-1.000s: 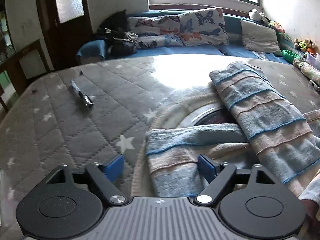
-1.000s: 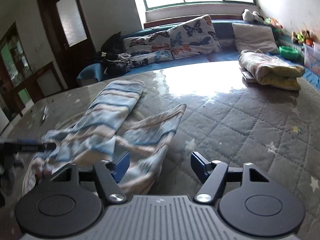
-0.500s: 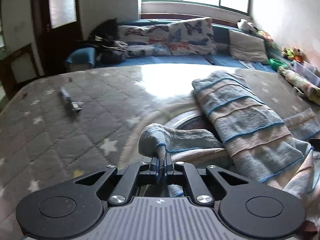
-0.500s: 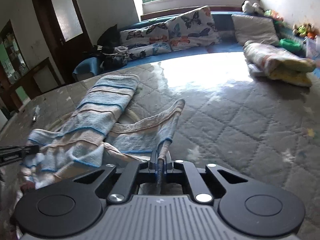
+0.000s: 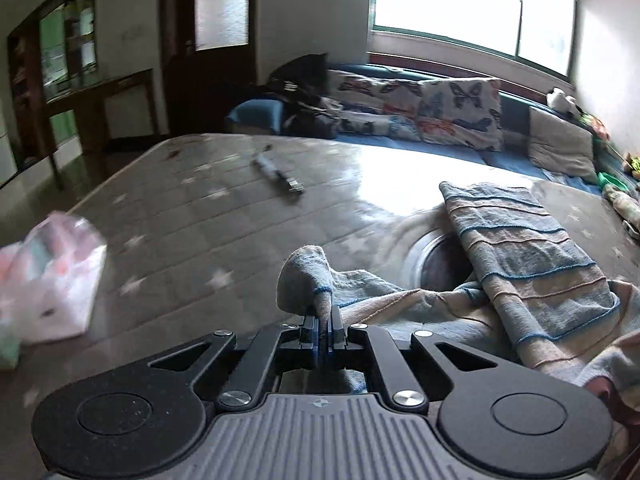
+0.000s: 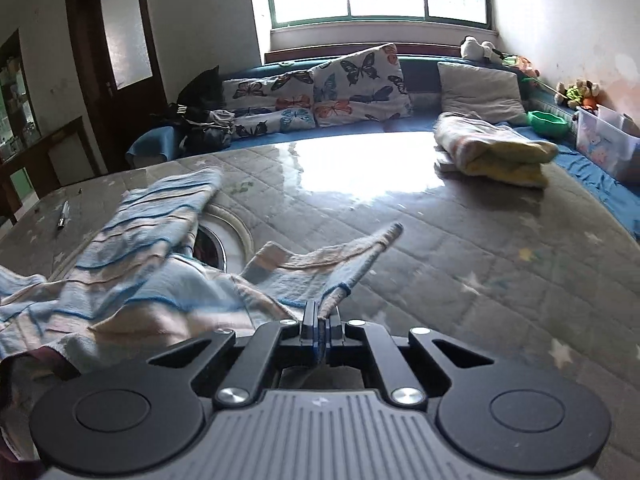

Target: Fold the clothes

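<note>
Both corners pinched — striped garment stretches ahead
Left hand-held gripper (image 5: 323, 322) and right hand-held gripper (image 6: 320, 320) each clamp a near corner of the striped knit garment (image 6: 152, 248); its long axis runs away over the star-quilted bed (image 6: 480, 240).

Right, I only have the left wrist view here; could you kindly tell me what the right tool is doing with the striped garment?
Observer: The right tool is shut on another edge of the striped garment, which runs taut up from it.
Operator: Thank you. Is there other laundry on the far right of the table?
Observer: Yes, a folded yellow and white bundle lies there, apart from the garment.
Operator: And what is beyond that bundle?
Observer: A green bowl and a clear plastic box on the blue bench.
</note>
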